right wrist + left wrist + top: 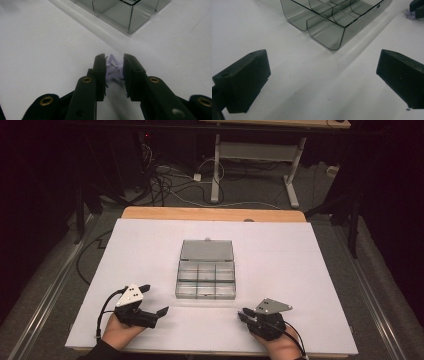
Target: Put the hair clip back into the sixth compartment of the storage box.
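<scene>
Small pale-lilac spiky plastic piece [113, 68] clamped between the right gripper [113, 68] fingers, low over the white table [150, 245] at about 4 o'clock from the smoky-grey clear plastic compartment box [205, 275], lid folded back. Left gripper [152, 301] fingers spread wide, nothing between them, at about 8 o'clock from the box, near its corner.

White table [150, 250]; beyond its 12 o'clock edge, tangled cables [170, 182] on the floor at 11, a desk frame [260, 155] at 1.
</scene>
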Demonstrator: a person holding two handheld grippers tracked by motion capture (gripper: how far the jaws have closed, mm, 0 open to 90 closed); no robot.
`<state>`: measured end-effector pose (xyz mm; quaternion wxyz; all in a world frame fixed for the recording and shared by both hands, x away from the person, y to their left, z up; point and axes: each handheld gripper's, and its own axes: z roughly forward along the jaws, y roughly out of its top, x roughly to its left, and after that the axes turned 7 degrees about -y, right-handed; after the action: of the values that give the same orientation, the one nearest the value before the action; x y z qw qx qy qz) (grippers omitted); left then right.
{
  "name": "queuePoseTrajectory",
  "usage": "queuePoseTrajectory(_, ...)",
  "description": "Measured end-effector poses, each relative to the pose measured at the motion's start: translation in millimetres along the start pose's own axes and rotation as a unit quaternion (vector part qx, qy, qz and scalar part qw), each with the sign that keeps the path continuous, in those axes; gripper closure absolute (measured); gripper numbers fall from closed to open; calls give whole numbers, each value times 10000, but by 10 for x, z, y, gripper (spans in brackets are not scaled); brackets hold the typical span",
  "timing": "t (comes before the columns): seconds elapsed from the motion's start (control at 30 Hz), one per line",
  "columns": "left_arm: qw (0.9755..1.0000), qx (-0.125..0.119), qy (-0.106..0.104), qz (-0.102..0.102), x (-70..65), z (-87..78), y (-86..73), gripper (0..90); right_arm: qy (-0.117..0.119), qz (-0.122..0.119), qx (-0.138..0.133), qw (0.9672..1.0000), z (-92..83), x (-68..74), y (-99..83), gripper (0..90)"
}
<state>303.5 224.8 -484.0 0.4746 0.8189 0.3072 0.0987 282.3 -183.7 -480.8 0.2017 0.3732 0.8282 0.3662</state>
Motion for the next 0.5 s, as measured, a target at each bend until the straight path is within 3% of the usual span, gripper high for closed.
queuePoseTrajectory(0.5,10000,9,-25,13,0,3,1,0,55,-30,-44,10000,-12,3,-2,739)
